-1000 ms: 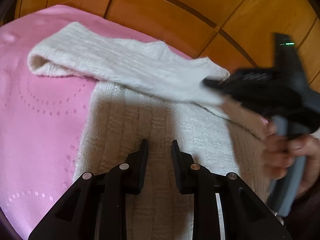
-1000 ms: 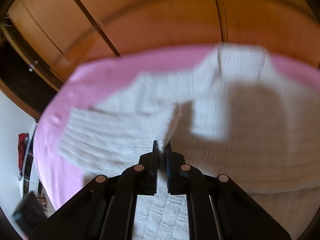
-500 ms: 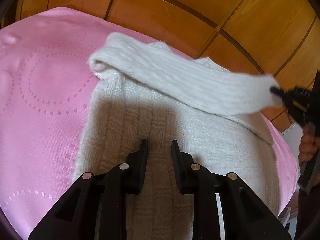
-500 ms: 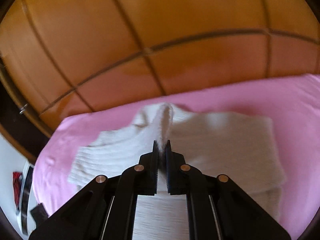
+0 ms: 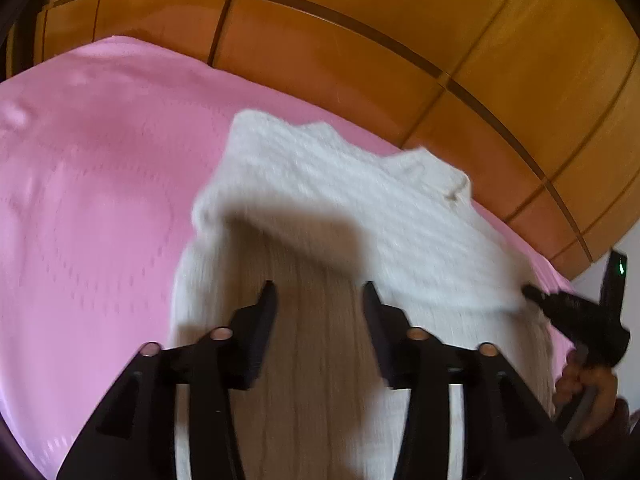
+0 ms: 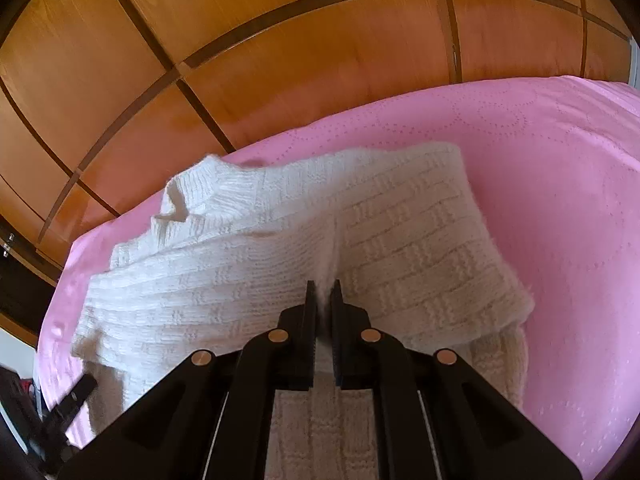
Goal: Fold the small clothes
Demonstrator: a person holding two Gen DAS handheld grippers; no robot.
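Note:
A white knitted sweater (image 5: 360, 184) lies on a pink bedspread (image 5: 100, 160), with one sleeve folded across its body. My left gripper (image 5: 319, 286) hovers over the sweater's lower body; its jaws are opening and the pads press on nothing. In the right wrist view, my right gripper (image 6: 323, 283) is shut on a pinched ridge of the folded sleeve (image 6: 400, 240), which it holds slightly raised. The left wrist view shows the right gripper (image 5: 530, 291) at the sweater's right edge, held by a person's hand (image 5: 588, 384). The collar (image 6: 188, 200) points toward the wardrobe.
Orange wooden wardrobe doors (image 5: 360, 40) with dark seams stand right behind the bed's far edge. Pink bedspread (image 6: 560, 160) stretches wide on both sides of the sweater. A dark gap and some clutter (image 6: 24, 384) lie off the bed's corner.
The right gripper has carried the sleeve across the sweater, from stretched out at the left to folded over the body. The left gripper's jaws have widened and it has lifted a little.

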